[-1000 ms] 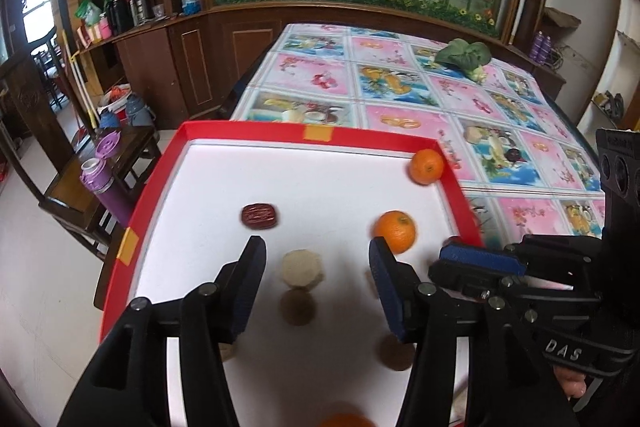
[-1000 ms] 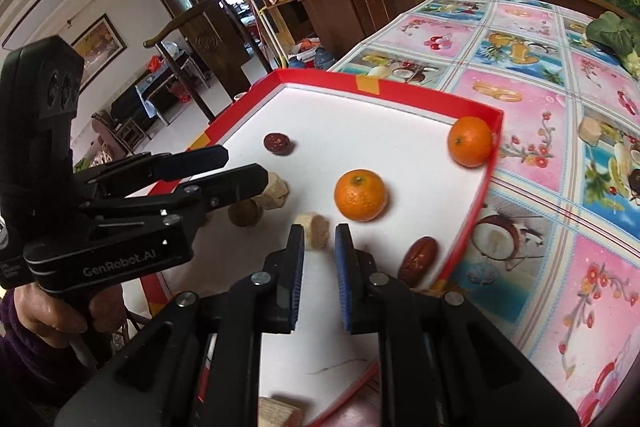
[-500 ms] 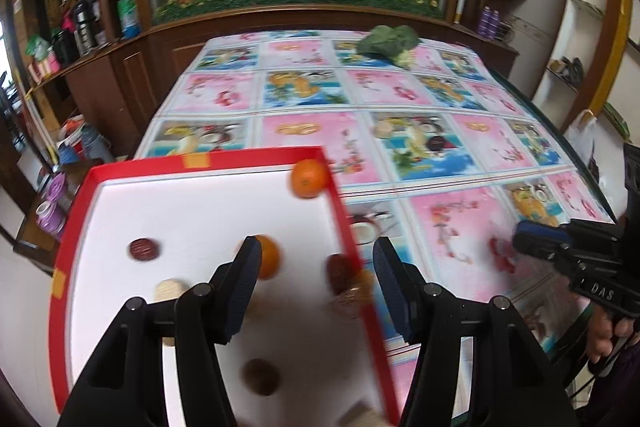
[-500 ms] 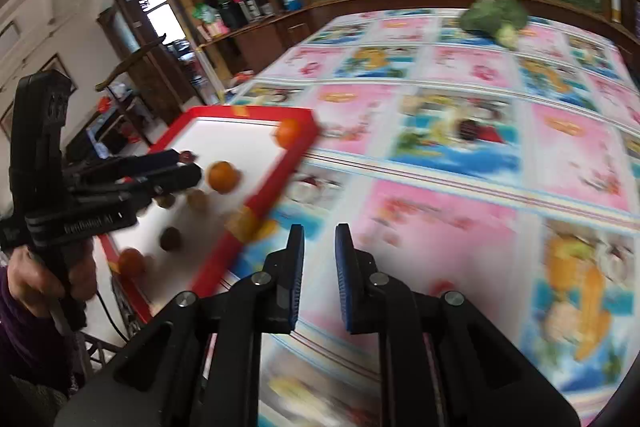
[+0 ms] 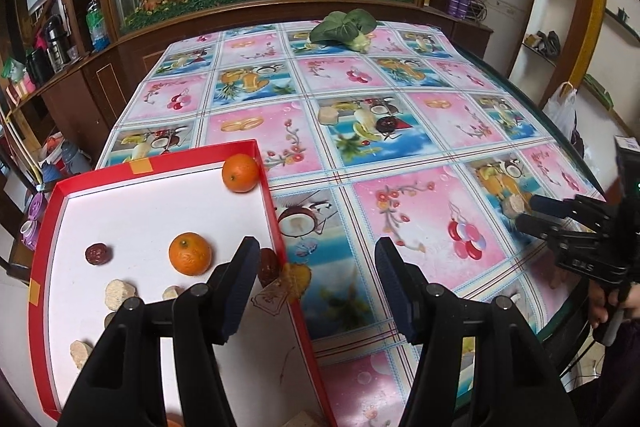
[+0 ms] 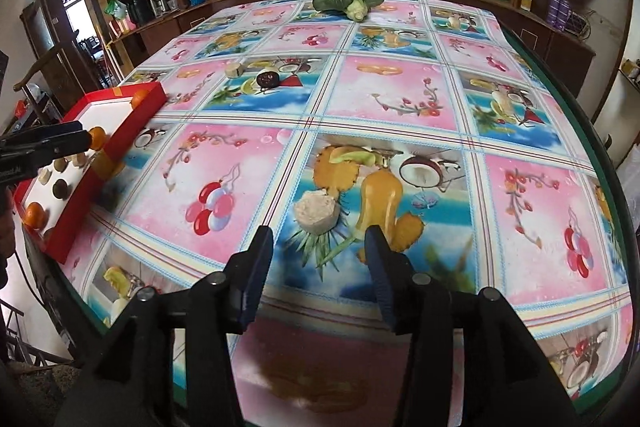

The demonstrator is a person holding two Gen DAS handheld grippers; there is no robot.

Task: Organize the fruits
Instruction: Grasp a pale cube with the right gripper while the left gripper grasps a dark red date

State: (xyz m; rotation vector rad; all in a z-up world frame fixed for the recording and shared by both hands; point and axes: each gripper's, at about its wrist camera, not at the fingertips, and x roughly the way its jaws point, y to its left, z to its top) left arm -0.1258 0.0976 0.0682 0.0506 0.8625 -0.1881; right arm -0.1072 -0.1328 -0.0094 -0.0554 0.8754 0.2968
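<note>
Right wrist view: the right claw (image 6: 318,263) hangs spread just before a pale round cut fruit piece (image 6: 316,211) near the bench's (image 6: 400,87) front edge. Left claw (image 5: 316,277) gapes empty over the red-rimmed white tray's (image 5: 276,223) right rim.

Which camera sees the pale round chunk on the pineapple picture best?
The right wrist view. The pale round chunk lies large and clear on the fruit-print tablecloth, just ahead of the open right tongs. The left wrist view shows it small and far off, beside those tongs' tips.
</note>
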